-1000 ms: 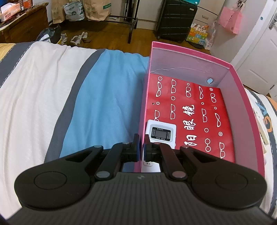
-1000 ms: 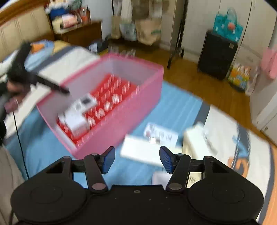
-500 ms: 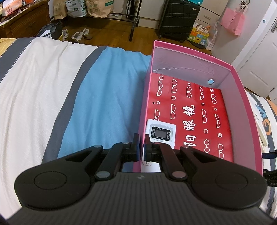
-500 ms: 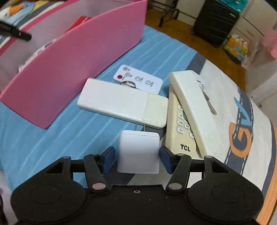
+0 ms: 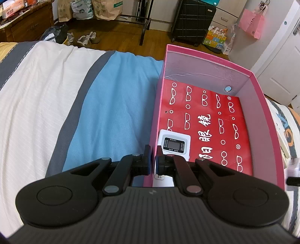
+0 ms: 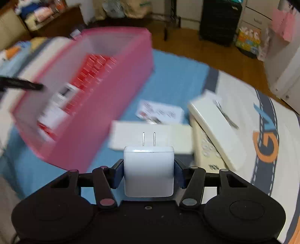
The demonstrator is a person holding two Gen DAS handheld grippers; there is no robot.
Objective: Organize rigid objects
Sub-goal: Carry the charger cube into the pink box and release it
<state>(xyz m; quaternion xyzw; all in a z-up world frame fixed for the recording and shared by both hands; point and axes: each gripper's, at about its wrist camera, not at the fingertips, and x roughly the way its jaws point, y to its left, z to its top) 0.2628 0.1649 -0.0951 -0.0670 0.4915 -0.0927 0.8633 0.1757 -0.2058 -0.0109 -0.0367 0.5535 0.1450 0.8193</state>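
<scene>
A pink box [image 5: 159,105] with a red glasses-print floor lies on the striped bed. My left gripper [image 5: 152,152] is shut on its near left wall. Inside sit a white remote with a small screen [image 5: 174,143] and a small round blue thing [image 5: 228,88]. In the blurred right wrist view, a white plug charger [image 6: 148,178], prongs forward, is between the closing jaws of my right gripper [image 6: 149,165], pads pressing its sides, above the bed. Beyond it lie a long white remote [image 6: 150,137], a flat card remote [image 6: 161,111] and two cream remotes [image 6: 215,122] beside the pink box [image 6: 105,120].
The bed's far edge drops to a wooden floor with a black suitcase [image 5: 193,20], paper bags [image 5: 106,9] and a metal rack leg. A dark wooden cabinet [image 5: 26,24] stands at the left, a white door [image 5: 281,56] at the right. The other gripper's black finger [image 6: 20,85] shows by the box.
My right gripper came down around the white charger, gripped it and raised it off the bed; its view swung back toward the box. The left gripper stayed on the box wall.
</scene>
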